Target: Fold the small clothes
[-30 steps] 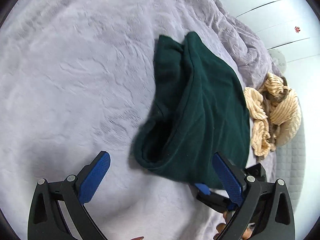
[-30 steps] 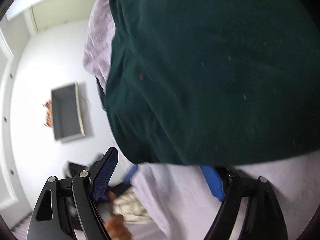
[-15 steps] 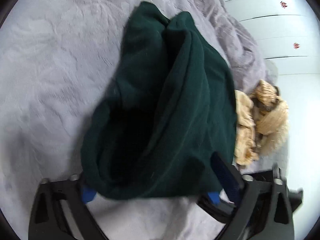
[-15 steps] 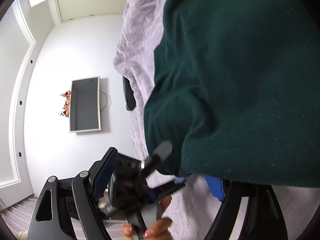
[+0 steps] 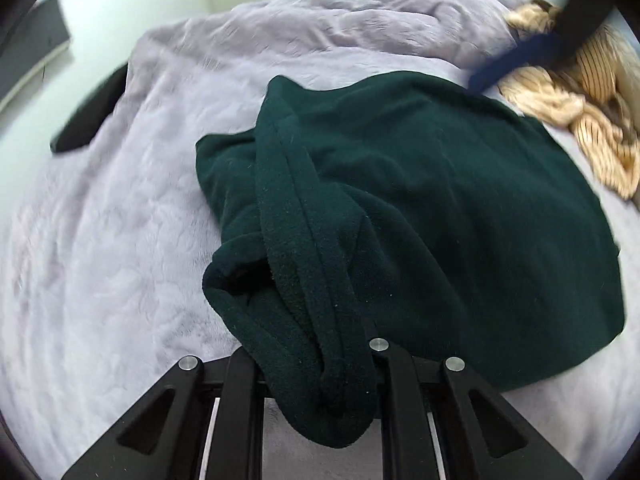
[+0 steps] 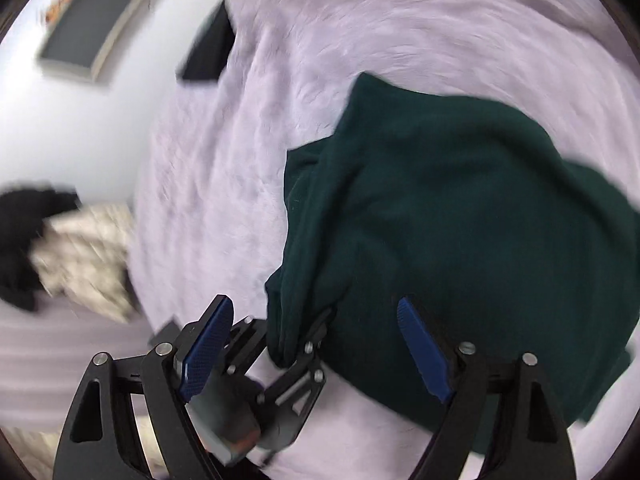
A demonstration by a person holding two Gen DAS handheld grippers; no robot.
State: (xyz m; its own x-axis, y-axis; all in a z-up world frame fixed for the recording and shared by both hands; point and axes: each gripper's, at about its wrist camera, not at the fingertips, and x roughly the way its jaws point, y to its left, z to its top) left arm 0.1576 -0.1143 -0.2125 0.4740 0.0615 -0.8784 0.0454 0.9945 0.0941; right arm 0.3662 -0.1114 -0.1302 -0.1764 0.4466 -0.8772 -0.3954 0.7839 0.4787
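Partly hidden left tool (image 5: 320, 364) closing on bunched green garment (image 5: 440, 208), pads buried.

A home bedroom: a bed under a lilac plush blanket (image 5: 132, 216), clothes strewn, a wall-mounted television (image 6: 96, 16).

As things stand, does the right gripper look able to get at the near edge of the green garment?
Probably yes. The right gripper is open and holds nothing, and the green garment lies just ahead on the bedcover. Only the left gripper, closing on that edge, crowds it.
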